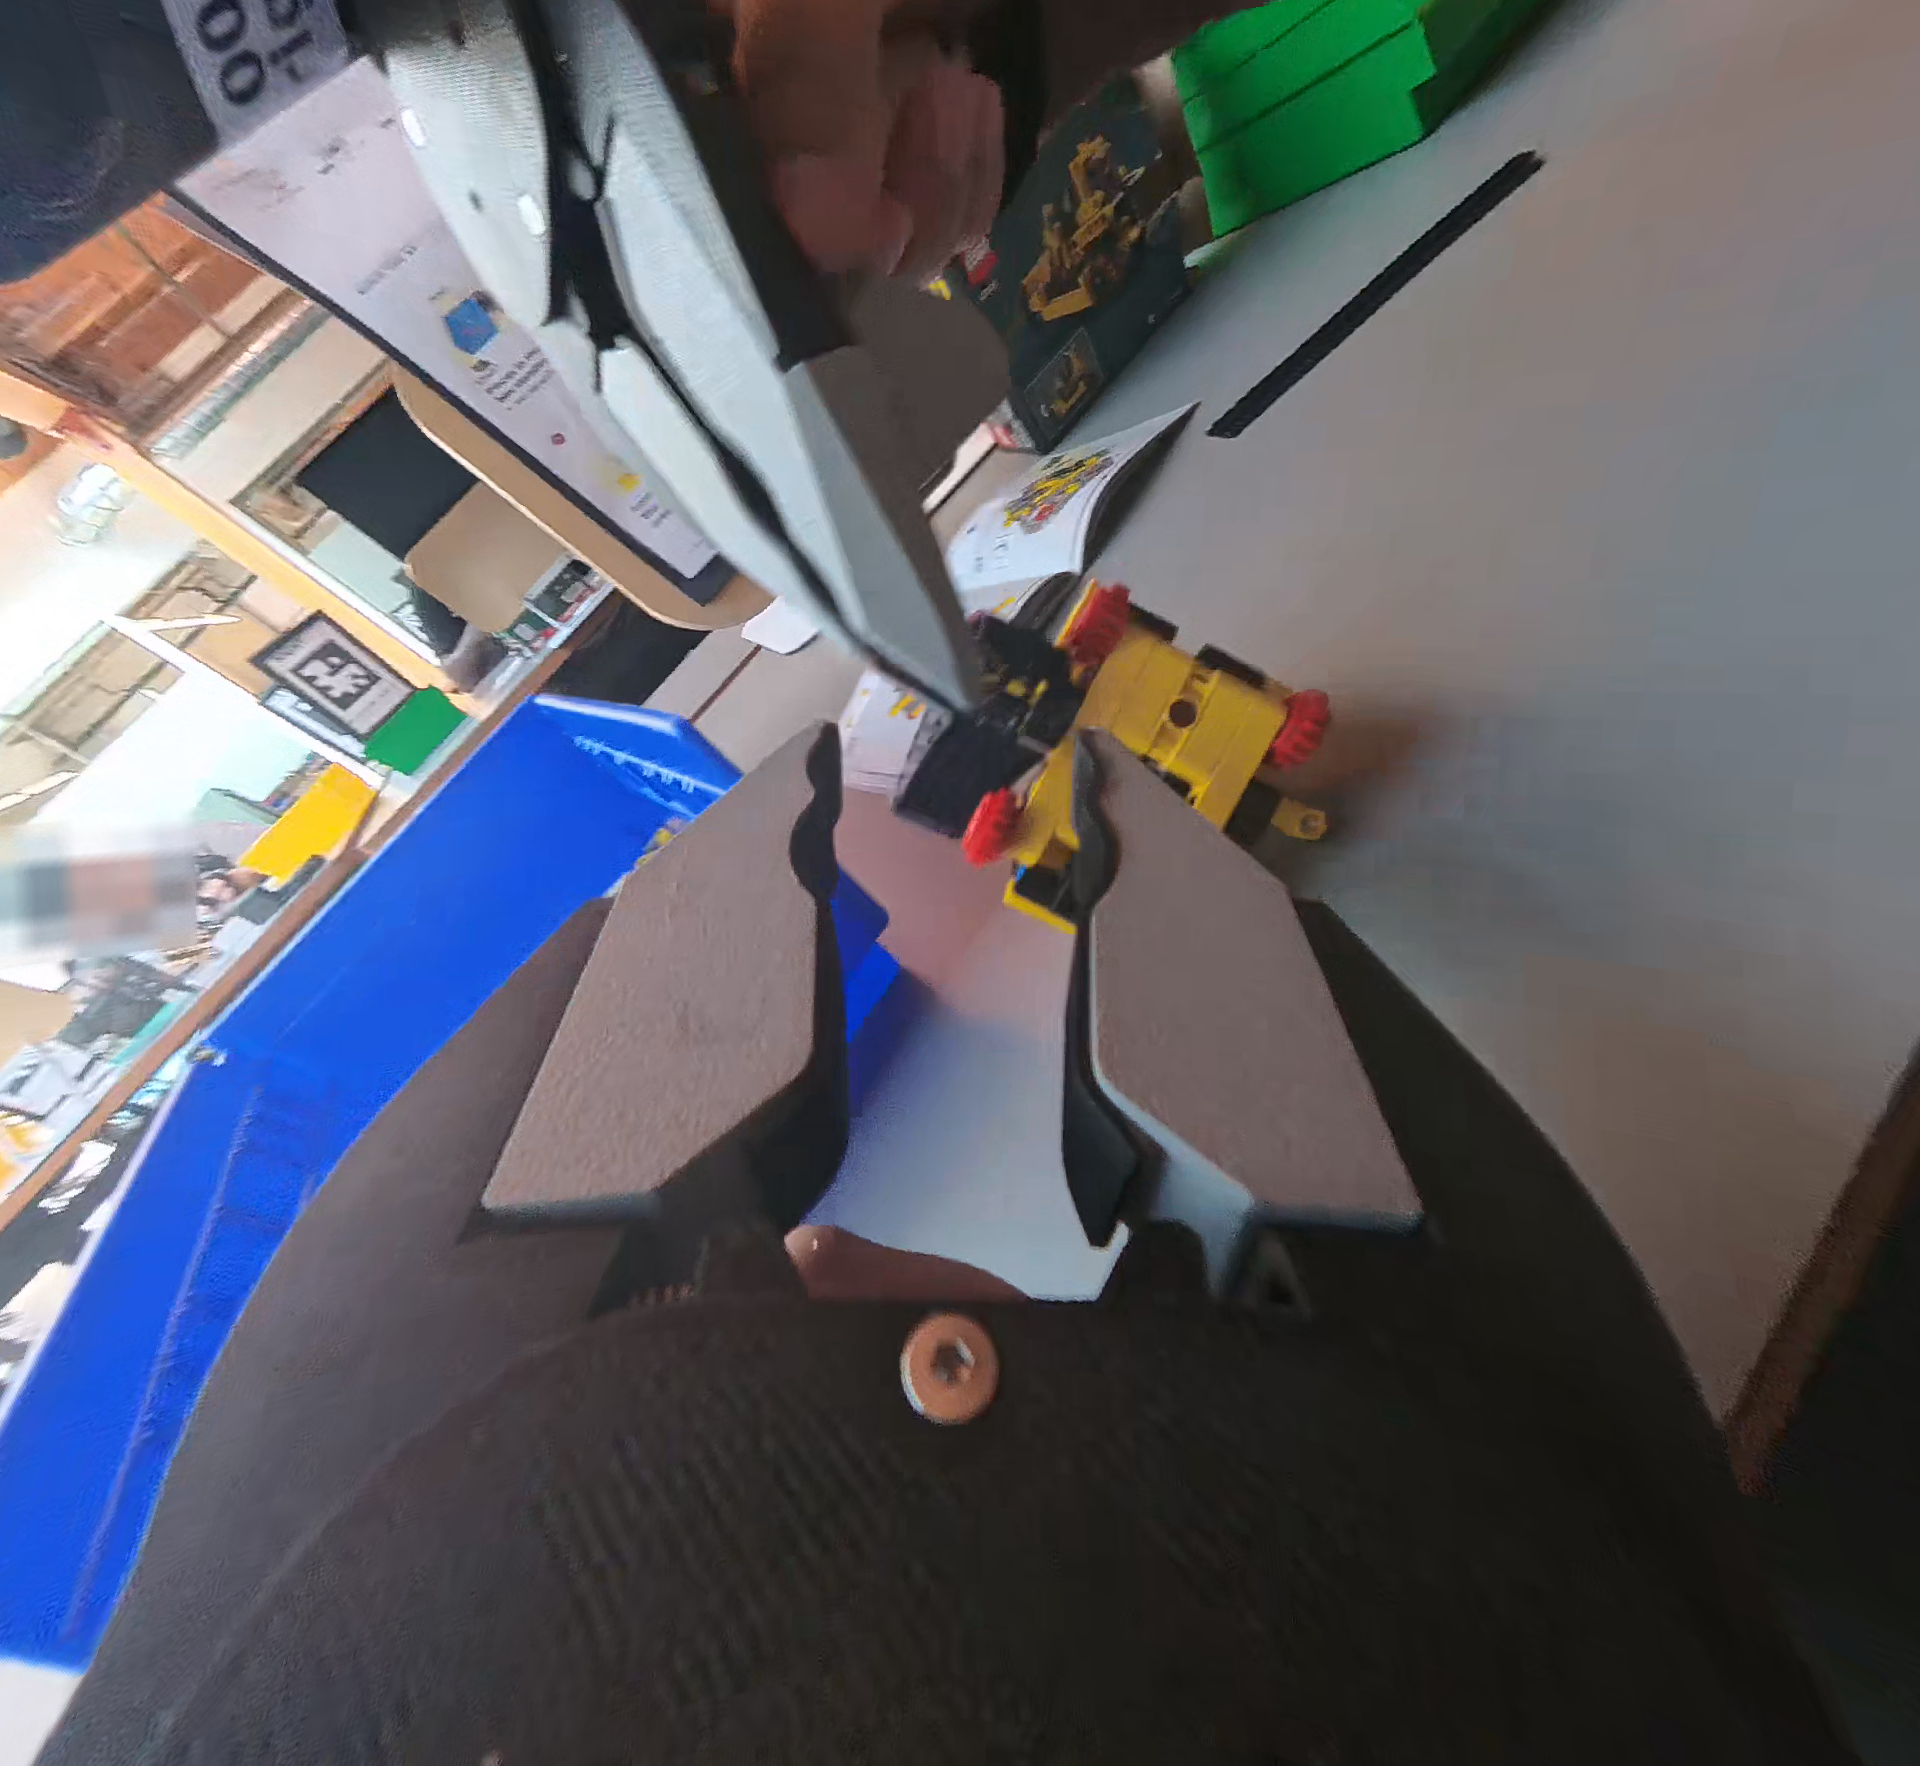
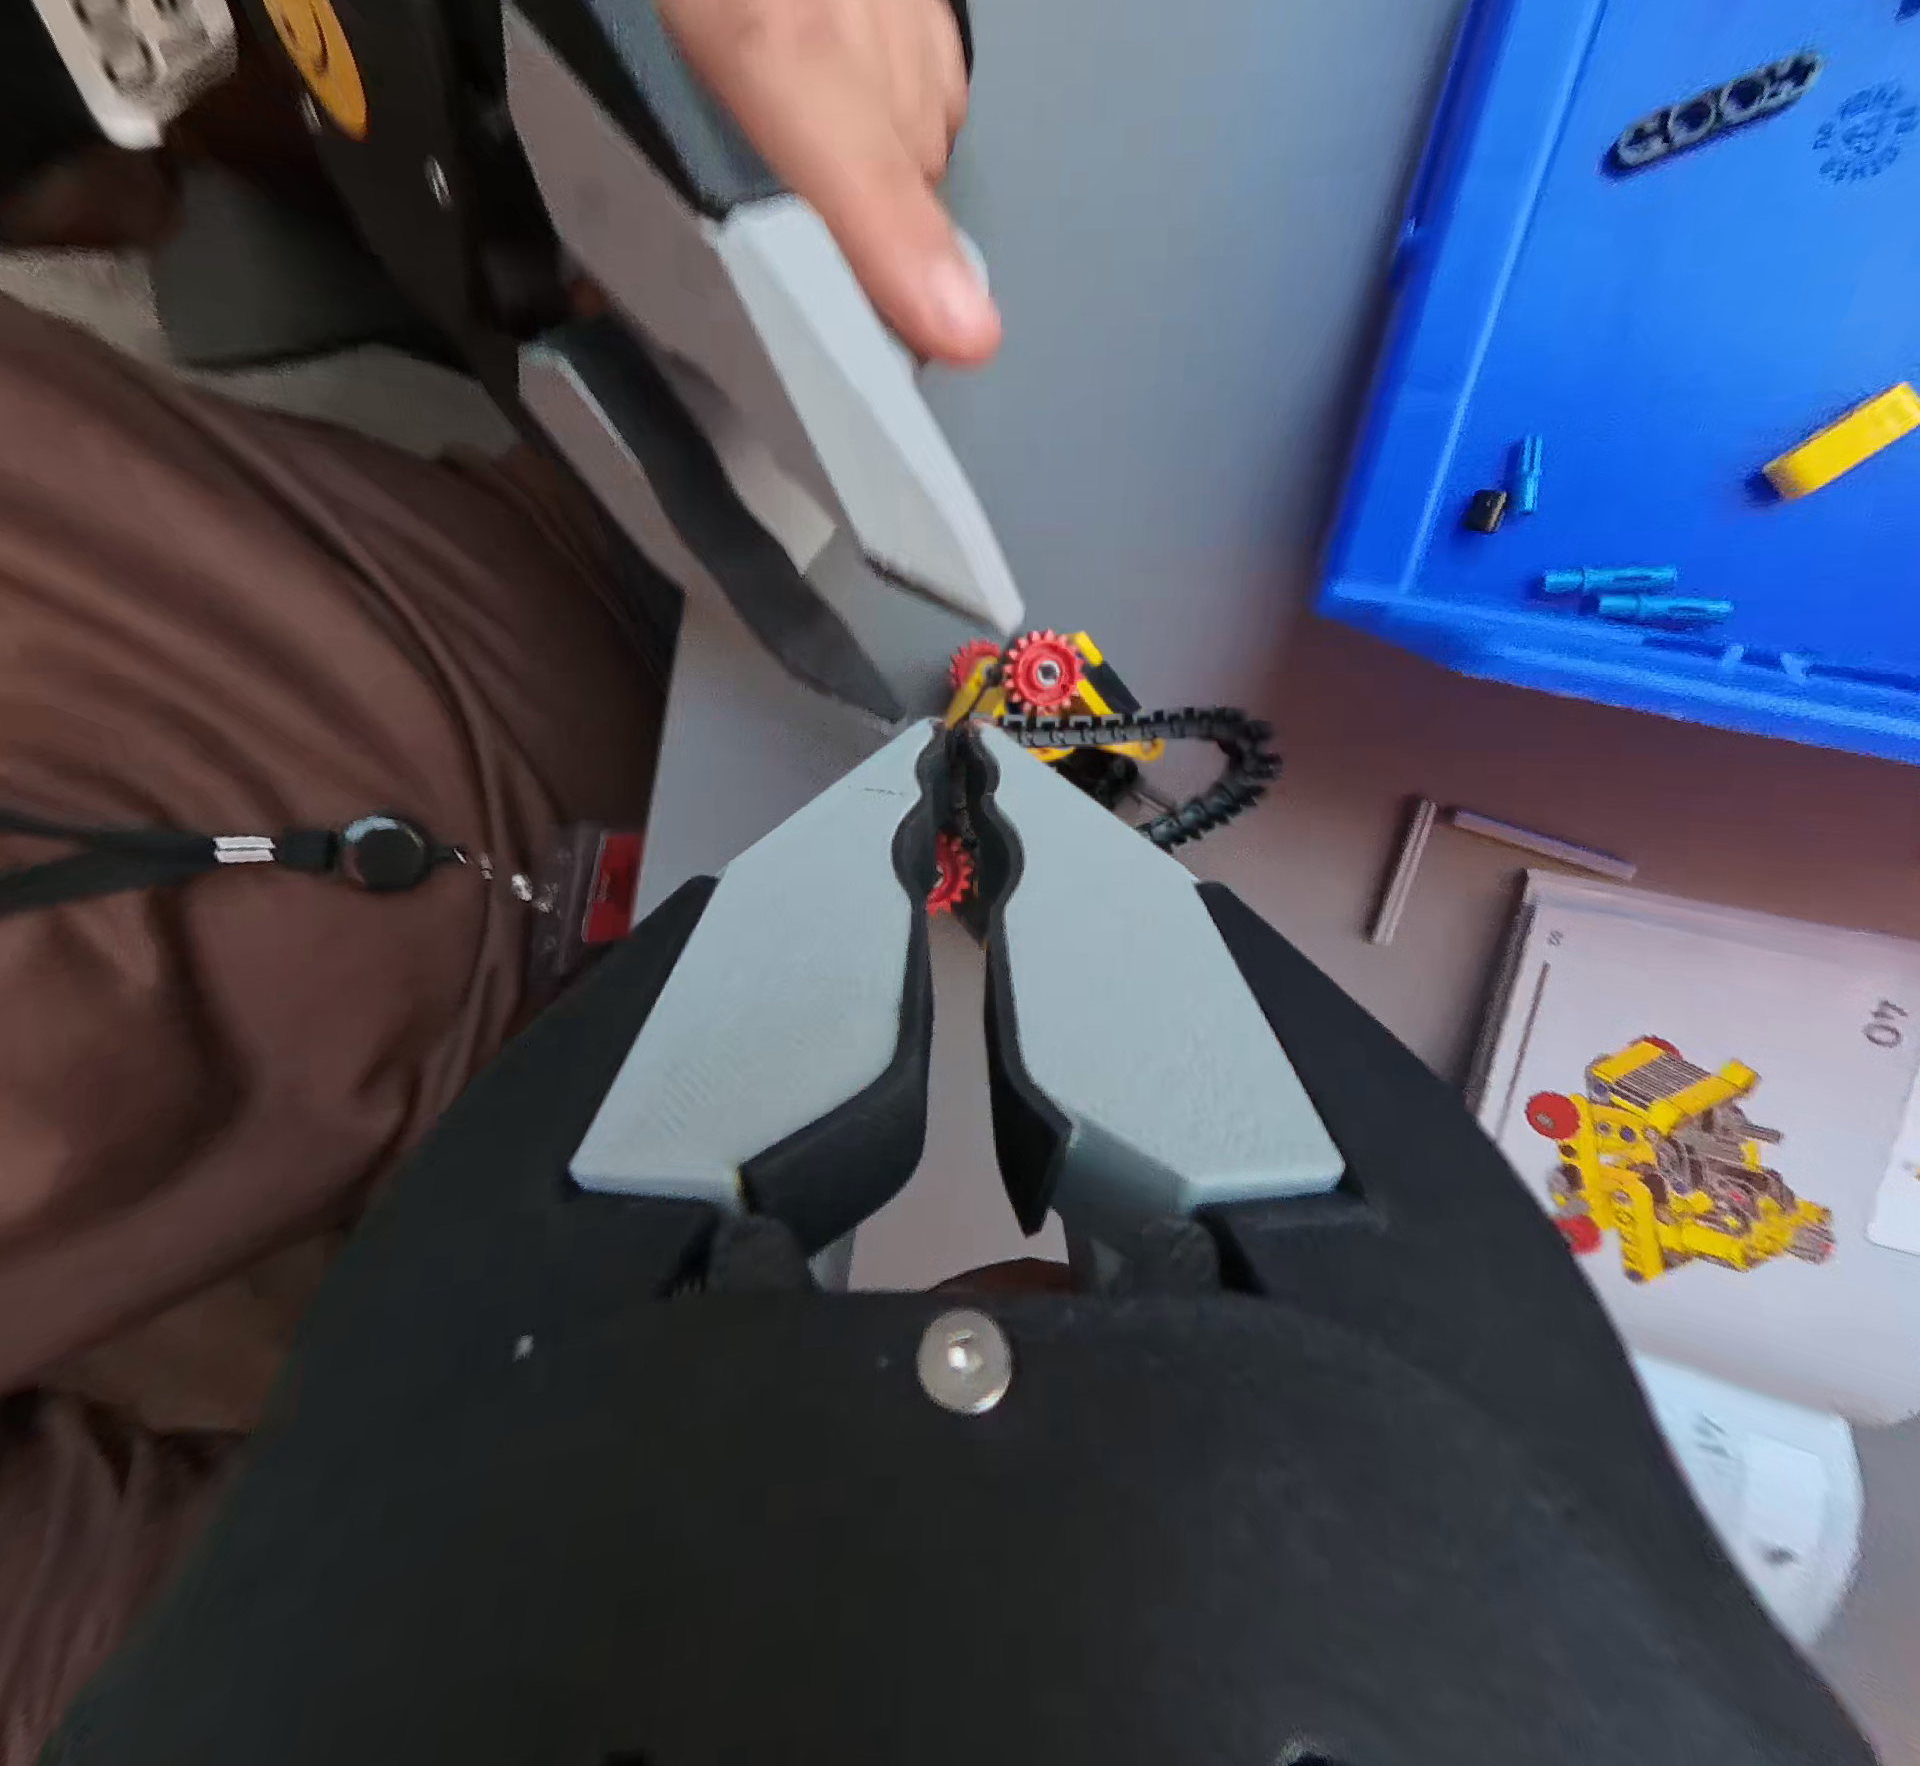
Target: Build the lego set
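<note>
A yellow lego vehicle model (image 1: 1174,708) with red gears lies on the grey table (image 1: 1558,573). A black track chain (image 2: 1236,760) hangs from it in a loop. My right gripper (image 2: 961,740) is shut on one end of the track, right at the model (image 2: 1039,674); a red gear shows between its pads. In the left wrist view it comes in from the upper left (image 1: 966,693) onto the black track part (image 1: 966,766). My left gripper (image 1: 954,750) is open, its right fingertip against the model's near side.
A blue bin (image 2: 1558,314) with loose parts stands beside the model and also shows in the left wrist view (image 1: 468,937). An open instruction booklet (image 2: 1683,1145), the set's box (image 1: 1091,262), green blocks (image 1: 1351,54) and a black strip (image 1: 1371,293) lie around. A person's hand (image 2: 831,106) holds the left gripper. Only a small space, under 4 cm, lies between the two pairs of fingers.
</note>
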`<control>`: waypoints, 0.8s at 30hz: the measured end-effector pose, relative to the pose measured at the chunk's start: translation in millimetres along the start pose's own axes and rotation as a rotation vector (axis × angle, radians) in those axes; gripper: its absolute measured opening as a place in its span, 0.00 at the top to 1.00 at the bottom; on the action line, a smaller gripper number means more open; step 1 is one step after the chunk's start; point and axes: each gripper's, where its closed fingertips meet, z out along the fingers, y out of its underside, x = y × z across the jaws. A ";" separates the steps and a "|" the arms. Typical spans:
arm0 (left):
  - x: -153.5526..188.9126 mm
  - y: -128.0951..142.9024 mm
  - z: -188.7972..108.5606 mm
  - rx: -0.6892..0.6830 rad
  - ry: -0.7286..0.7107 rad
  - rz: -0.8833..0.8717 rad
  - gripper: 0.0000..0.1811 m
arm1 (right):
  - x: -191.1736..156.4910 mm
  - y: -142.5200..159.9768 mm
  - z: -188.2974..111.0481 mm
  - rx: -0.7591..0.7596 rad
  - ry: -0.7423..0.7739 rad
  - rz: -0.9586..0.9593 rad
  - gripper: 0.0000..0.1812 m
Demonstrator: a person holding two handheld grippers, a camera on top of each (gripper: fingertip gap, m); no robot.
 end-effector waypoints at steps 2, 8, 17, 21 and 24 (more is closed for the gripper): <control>0.5 -3.5 -0.4 0.006 0.015 -0.056 0.76 | -0.9 -13.5 -1.0 0.068 -0.009 0.063 1.00; -14.1 -1.0 0.2 -0.004 0.047 -0.303 0.78 | -8.1 -8.1 -10.4 0.146 -0.050 0.127 0.89; -46.7 -0.5 0.2 0.130 0.046 -0.566 0.82 | 0.0 40.7 -53.3 0.535 0.151 0.149 0.83; -60.8 -7.5 -15.1 0.237 -0.049 -0.570 0.84 | 11.0 97.2 -47.0 0.637 0.364 0.199 0.79; -57.2 -8.6 -14.3 0.216 -0.090 -0.497 0.85 | 28.3 134.0 -51.1 0.767 0.546 0.255 0.80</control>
